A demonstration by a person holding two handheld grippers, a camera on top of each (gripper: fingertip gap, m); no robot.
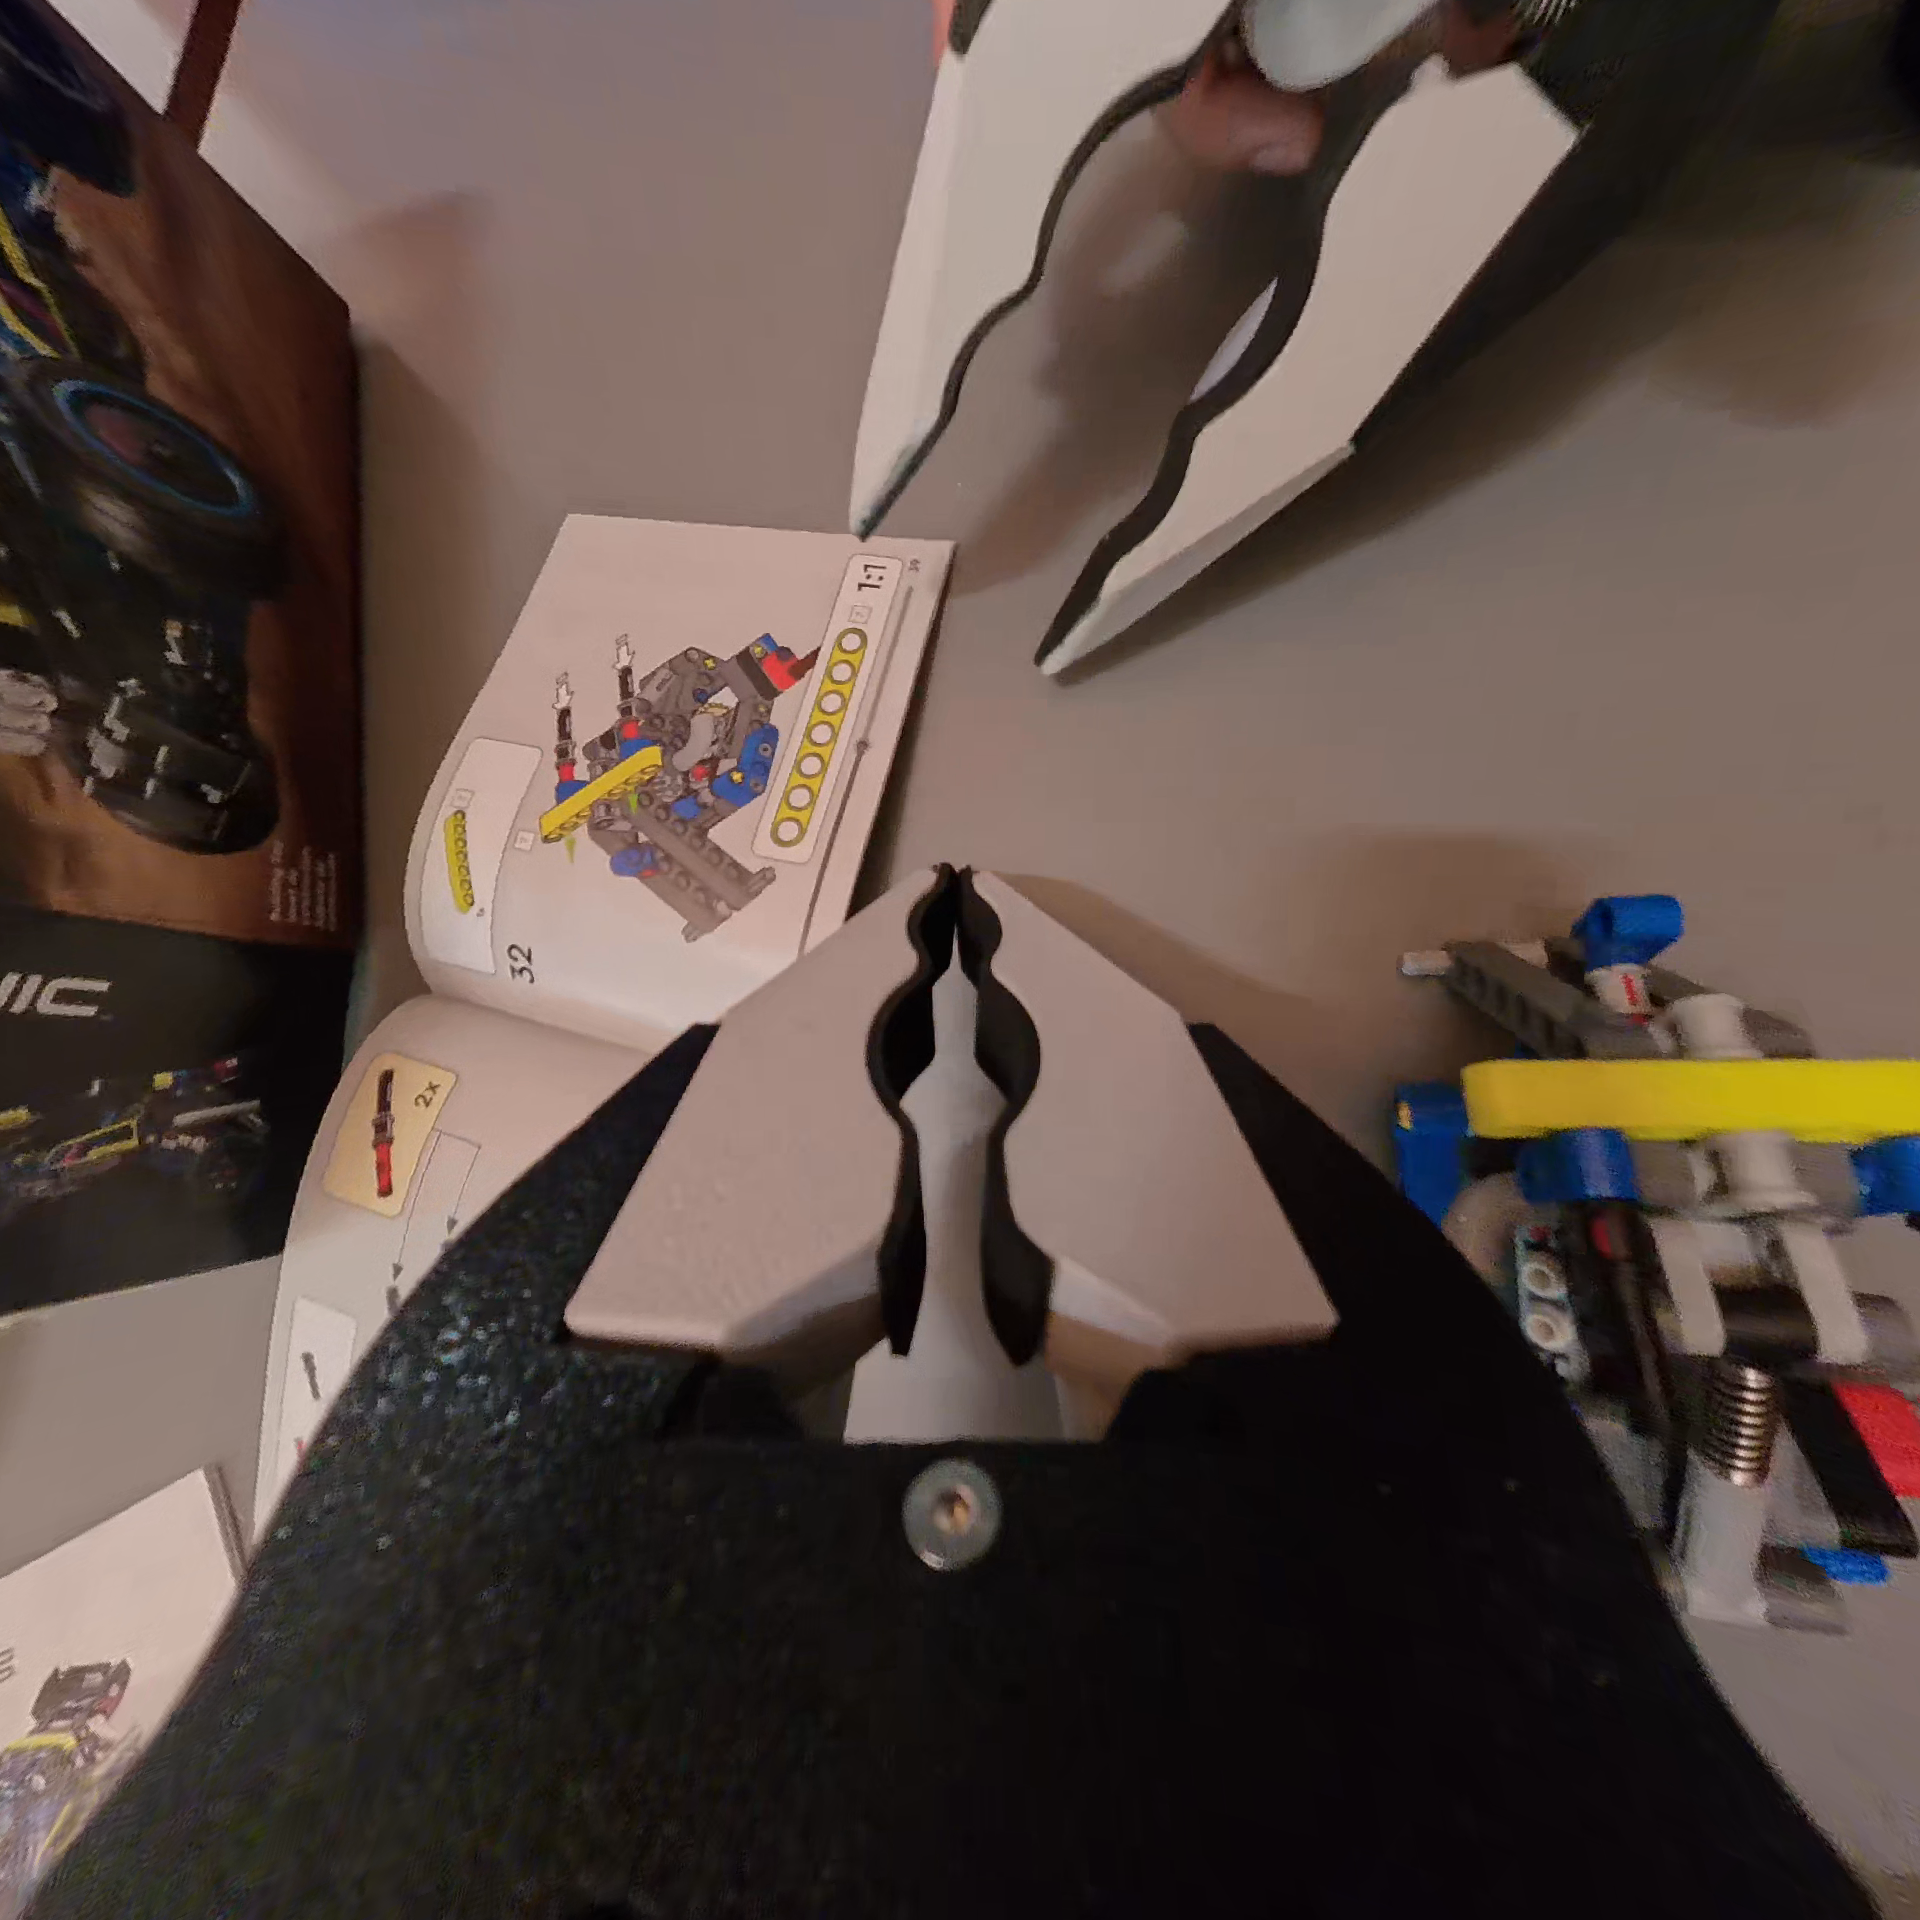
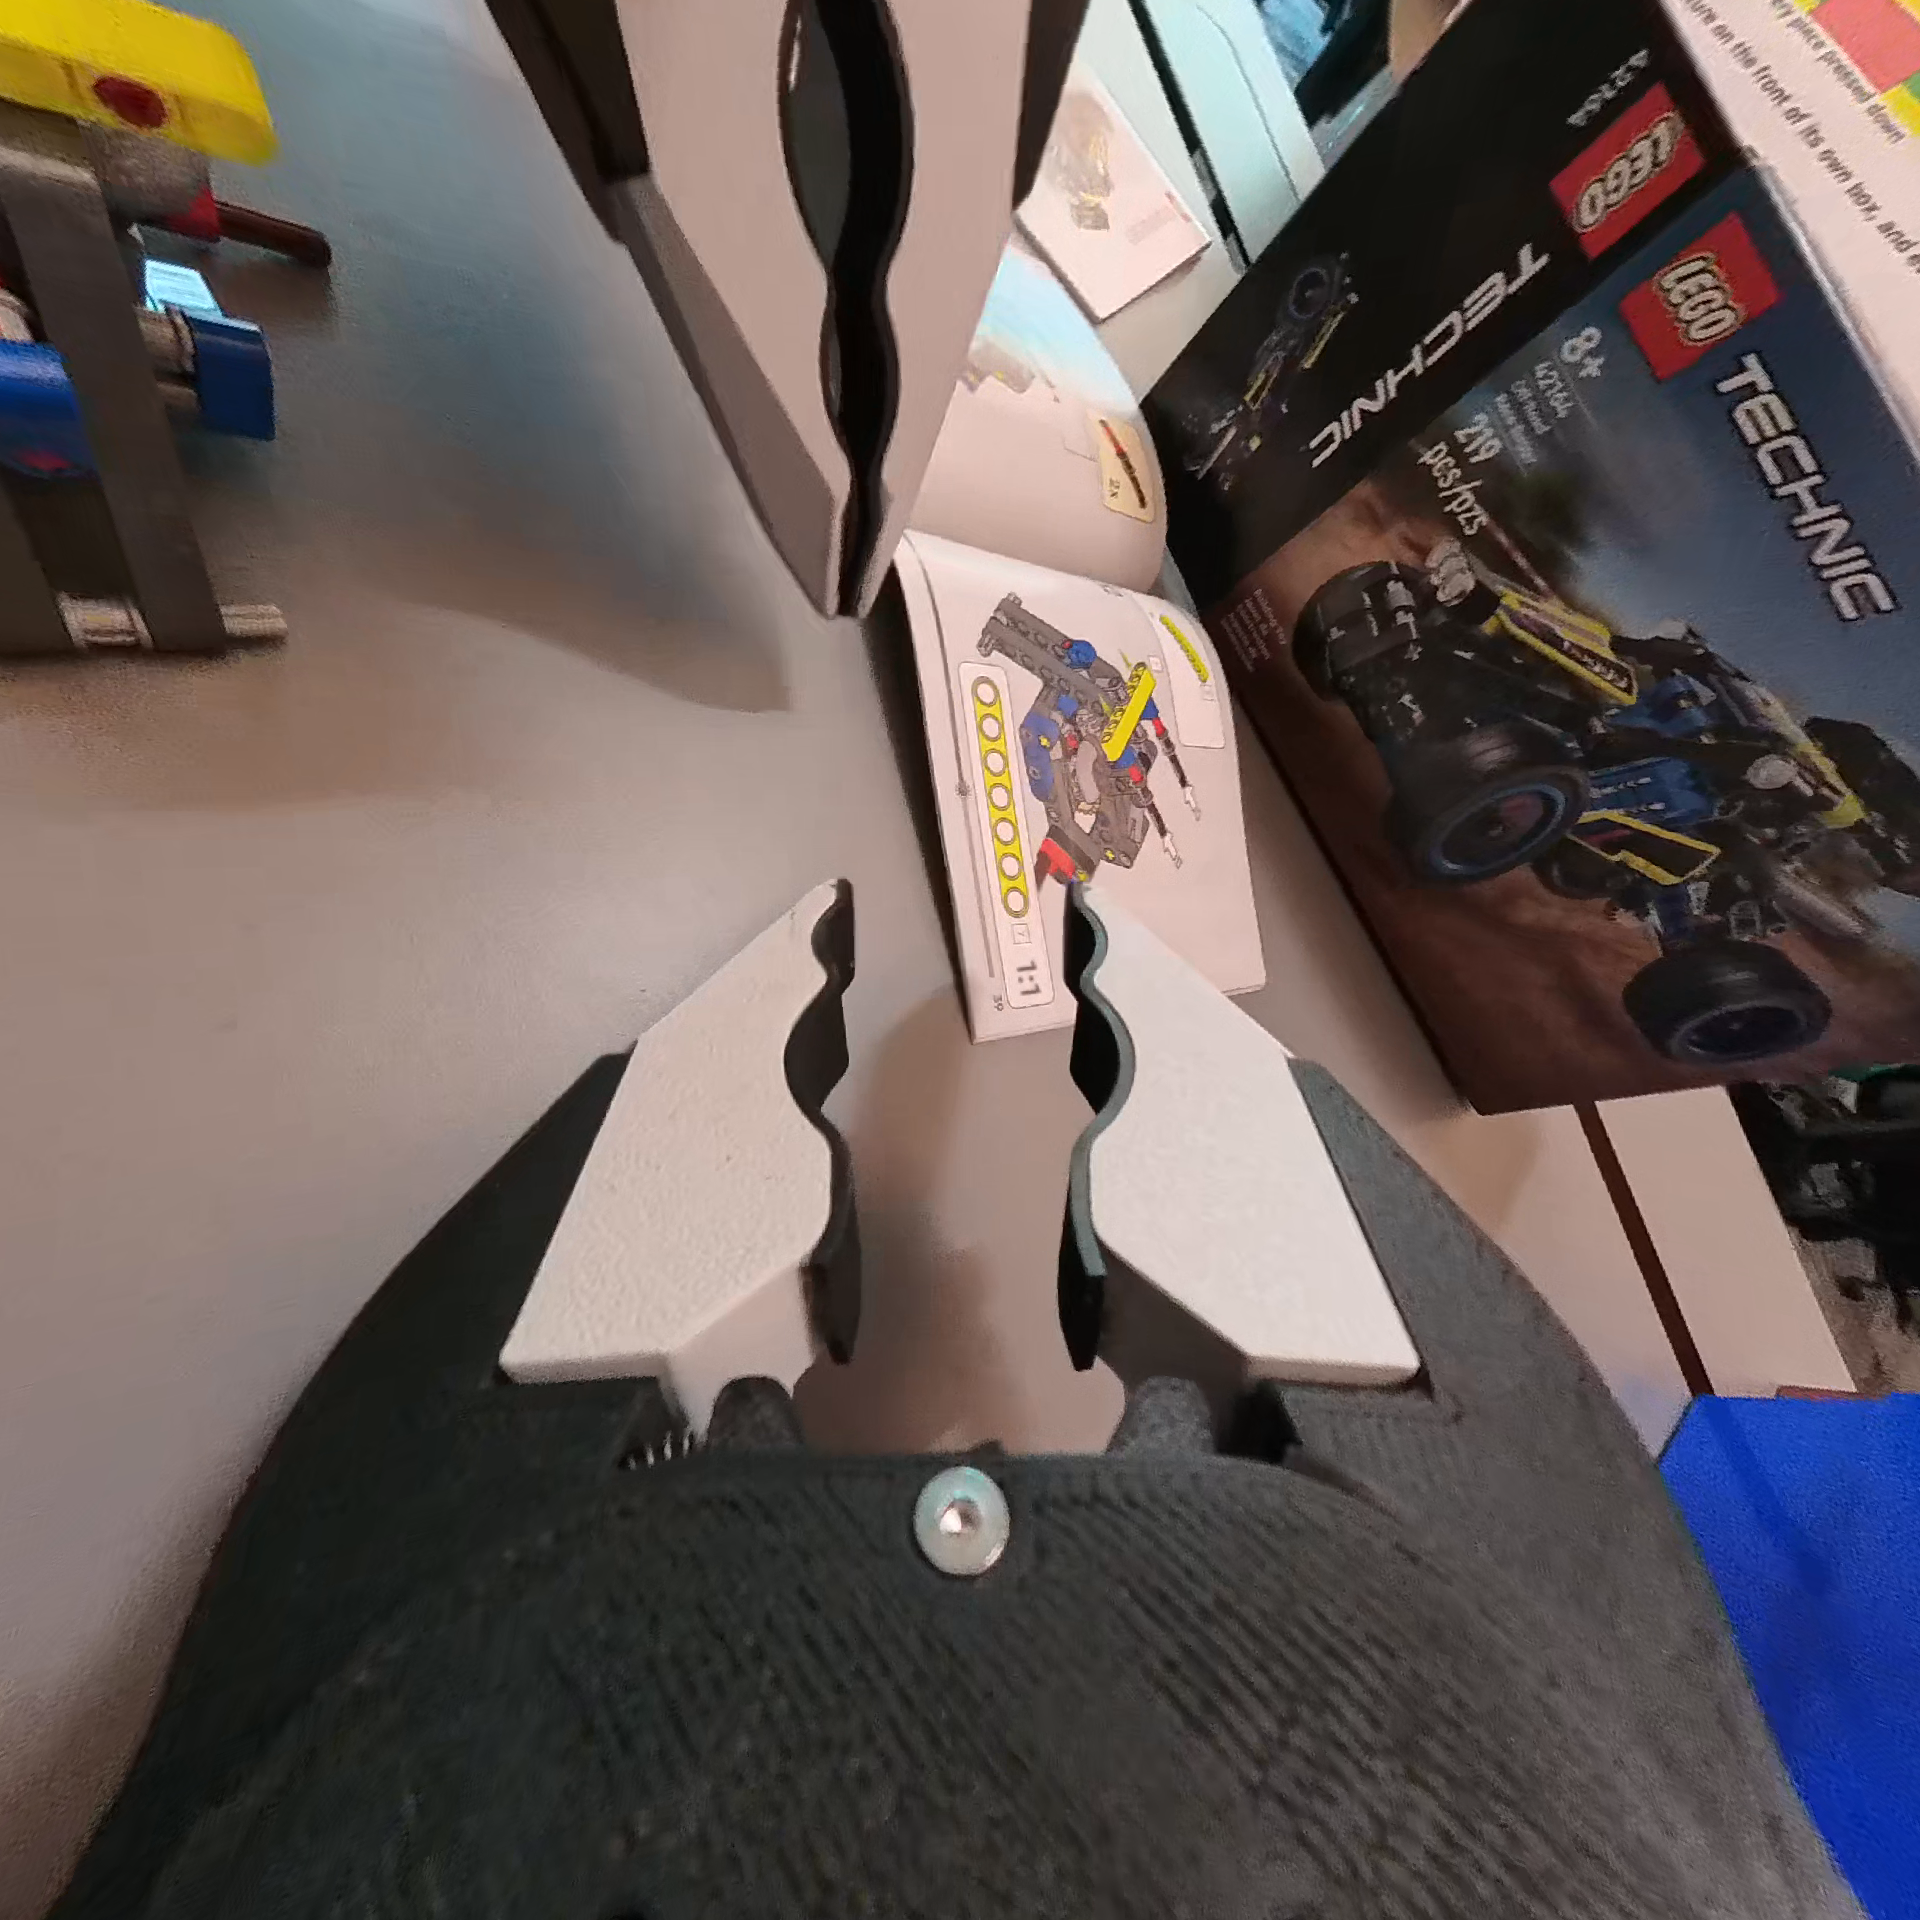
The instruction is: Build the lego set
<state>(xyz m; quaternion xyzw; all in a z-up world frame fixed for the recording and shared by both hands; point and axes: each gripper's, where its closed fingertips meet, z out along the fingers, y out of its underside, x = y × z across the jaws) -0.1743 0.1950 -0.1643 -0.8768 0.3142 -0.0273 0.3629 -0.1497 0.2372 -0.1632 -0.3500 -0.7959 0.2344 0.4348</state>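
Observation:
My left gripper (image 1: 954, 875) is shut, its tips meeting over the near edge of an open instruction booklet (image 1: 675, 748) on the grey table (image 1: 1351, 727). It also shows in the right wrist view (image 2: 857, 597), shut, tips at the booklet's far corner. My right gripper (image 2: 958, 894) is open and holds nothing, with its right fingertip (image 2: 1081, 914) over the booklet (image 2: 1101, 810). It shows open in the left wrist view (image 1: 956, 592). A partly built brick model with a yellow beam (image 1: 1683, 1101) stands to the left gripper's right and also shows in the right wrist view (image 2: 104, 343).
A toy car kit box (image 1: 177, 540) stands beside the booklet and also shows in the right wrist view (image 2: 1579, 748). A second leaflet (image 1: 114, 1621) lies near it. A blue object (image 2: 1808, 1621) sits at the lower right of the right wrist view. The left gripper's tips are roughly 6 cm from the right gripper's.

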